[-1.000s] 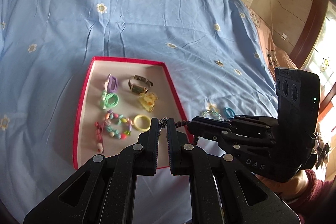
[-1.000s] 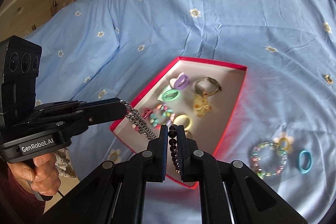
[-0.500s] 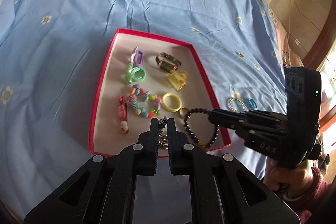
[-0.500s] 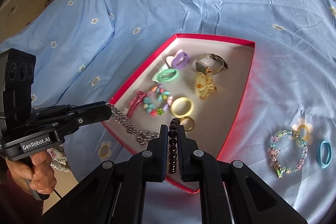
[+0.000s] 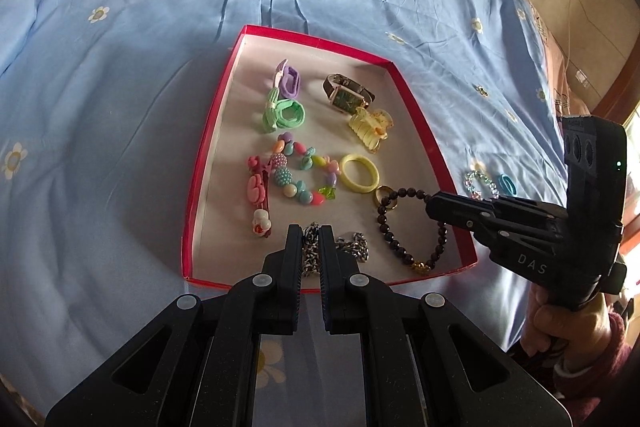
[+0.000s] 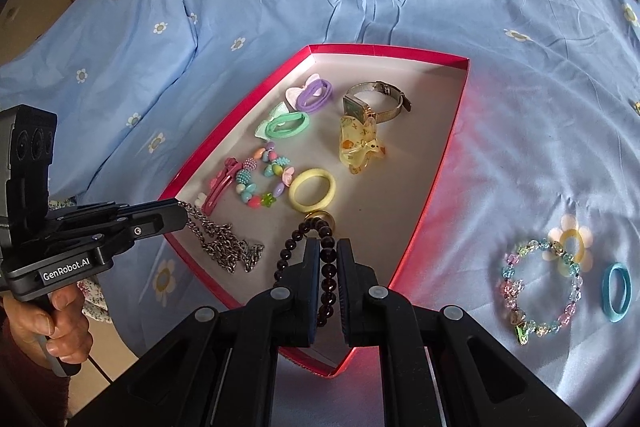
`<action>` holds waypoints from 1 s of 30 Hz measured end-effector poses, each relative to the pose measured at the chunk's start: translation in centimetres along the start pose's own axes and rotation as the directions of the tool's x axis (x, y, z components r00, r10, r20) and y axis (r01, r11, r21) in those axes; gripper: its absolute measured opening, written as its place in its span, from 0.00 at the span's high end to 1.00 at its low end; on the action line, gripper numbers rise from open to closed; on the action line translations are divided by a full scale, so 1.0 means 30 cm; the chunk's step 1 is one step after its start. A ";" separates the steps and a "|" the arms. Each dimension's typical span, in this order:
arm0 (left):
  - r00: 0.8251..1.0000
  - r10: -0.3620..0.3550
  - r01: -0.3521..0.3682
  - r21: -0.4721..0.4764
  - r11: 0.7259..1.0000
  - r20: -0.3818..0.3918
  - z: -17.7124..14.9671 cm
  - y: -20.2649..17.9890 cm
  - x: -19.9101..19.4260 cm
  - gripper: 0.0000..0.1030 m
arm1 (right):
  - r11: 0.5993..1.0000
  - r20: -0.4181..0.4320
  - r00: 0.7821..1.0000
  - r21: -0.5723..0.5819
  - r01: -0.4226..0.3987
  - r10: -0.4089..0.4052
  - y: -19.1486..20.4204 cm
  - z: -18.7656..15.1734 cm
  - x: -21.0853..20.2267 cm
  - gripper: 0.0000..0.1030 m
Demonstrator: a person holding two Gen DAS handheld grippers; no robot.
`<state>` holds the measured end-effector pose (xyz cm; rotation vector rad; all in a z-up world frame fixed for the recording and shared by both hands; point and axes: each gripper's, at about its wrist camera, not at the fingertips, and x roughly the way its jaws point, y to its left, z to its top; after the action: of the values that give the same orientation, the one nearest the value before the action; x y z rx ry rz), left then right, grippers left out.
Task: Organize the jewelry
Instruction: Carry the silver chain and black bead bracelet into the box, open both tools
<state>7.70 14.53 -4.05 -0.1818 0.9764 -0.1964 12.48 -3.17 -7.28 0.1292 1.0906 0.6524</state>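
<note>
1. Left gripper: jaws narrow, pinching one end of the silver chain; rest of chain lies piled on the tray floor nr the near edge, by the near-left corner in the left wrist view.
2. Right gripper: jaws narrow, clamped on the dark bead bracelet. Bracelet's loop drapes onto the tray floor by the near-right corner (gold charm at its low end).
3. Red tray sits on the blue flowered bedsheet, pale inside.
4. Inside tray, far end: purple hair tie & green hair tie along the left wall, watch beside them, yellow claw clip just nr the watch.
5. Mid tray: colorful bead bracelet, pink hair clip on its left-wall side, yellow ring-shaped hair tie on the other.
6. Small gold ring touching the dark beads, just beside the yellow tie.
7. Outside tray, on the sheet past its right wall: pastel crystal bracelet & blue hair tie, side by side, apart from the tray.
</note>
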 end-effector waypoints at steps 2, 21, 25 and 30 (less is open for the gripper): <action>1.000 0.002 -0.002 0.000 1.000 -0.006 -0.002 0.000 0.007 0.94 | 1.000 -0.003 1.000 -0.002 0.005 -0.005 -0.002 0.000 0.004 0.92; 0.998 0.018 -0.016 0.031 0.999 -0.061 -0.018 -0.021 0.063 0.93 | 0.996 -0.053 0.997 -0.062 0.060 -0.063 0.008 0.001 0.052 0.91; 0.997 0.031 -0.029 0.040 0.999 -0.066 -0.017 -0.026 0.071 0.93 | 0.997 -0.054 0.997 -0.058 0.056 -0.059 0.007 0.003 0.051 0.90; 0.997 0.039 -0.036 0.043 0.998 -0.071 -0.014 -0.027 0.079 0.93 | 0.997 -0.054 0.997 -0.056 0.053 -0.056 0.007 0.004 0.050 0.89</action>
<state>8.58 13.13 -6.00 -0.1189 1.0450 -0.1900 12.93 -2.14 -8.31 0.0346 1.1251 0.6393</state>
